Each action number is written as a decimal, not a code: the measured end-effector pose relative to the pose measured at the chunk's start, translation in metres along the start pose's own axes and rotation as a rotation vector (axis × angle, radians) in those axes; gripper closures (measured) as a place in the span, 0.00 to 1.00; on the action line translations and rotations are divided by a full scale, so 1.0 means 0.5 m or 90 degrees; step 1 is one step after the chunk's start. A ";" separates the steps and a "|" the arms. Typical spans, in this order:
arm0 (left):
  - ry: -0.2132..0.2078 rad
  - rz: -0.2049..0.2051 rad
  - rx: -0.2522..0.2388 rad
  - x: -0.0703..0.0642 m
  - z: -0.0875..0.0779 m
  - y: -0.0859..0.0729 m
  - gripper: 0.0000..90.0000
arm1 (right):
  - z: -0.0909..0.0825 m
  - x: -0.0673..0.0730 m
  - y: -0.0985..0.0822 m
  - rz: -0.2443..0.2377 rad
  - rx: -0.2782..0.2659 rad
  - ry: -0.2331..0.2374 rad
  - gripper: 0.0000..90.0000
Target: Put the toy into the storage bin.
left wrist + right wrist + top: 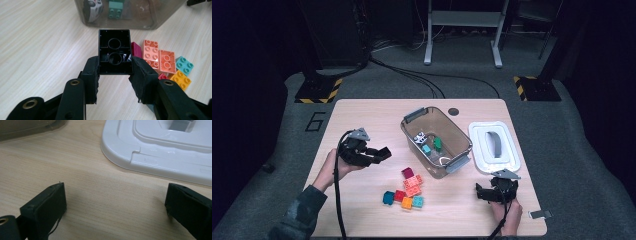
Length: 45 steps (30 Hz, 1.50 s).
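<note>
Black brick (114,52) clamped in left gripper (379,154) above table (362,115), short of bin (435,141) already holding a few pieces; six bricks (405,192) left loose; right gripper (484,192) open, empty, beside lid (495,146).

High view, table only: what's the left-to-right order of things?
left gripper shut on a black block → pile of loose blocks → clear bin → right gripper → white lid
</note>
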State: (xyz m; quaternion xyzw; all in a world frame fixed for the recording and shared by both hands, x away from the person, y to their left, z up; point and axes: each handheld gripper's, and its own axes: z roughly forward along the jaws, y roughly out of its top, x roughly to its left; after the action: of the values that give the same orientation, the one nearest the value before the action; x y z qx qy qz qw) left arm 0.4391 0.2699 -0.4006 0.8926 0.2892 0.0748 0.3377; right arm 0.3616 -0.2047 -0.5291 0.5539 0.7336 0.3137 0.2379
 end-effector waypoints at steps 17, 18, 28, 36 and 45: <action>0.019 0.020 0.014 0.022 -0.038 0.110 0.66 | 0.000 0.000 0.000 0.000 0.000 0.000 0.03; 0.019 0.020 0.016 0.022 -0.039 0.115 0.66 | 0.000 0.000 0.000 0.000 0.000 0.000 0.03; 0.029 0.029 0.030 0.028 -0.040 0.166 0.66 | 0.000 0.000 0.000 -0.001 0.000 0.001 0.03; 0.023 0.037 0.063 0.027 -0.037 0.213 0.66 | 0.000 0.000 0.000 -0.001 -0.001 0.001 0.03; 0.018 0.046 0.102 0.025 -0.006 0.261 0.66 | 0.000 0.000 0.000 0.000 0.000 0.000 0.03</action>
State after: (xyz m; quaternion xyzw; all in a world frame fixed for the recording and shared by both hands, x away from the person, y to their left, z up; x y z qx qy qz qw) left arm 0.5093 0.1997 -0.3146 0.9256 0.2664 0.0764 0.2578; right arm 0.3617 -0.2047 -0.5292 0.5538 0.7338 0.3139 0.2376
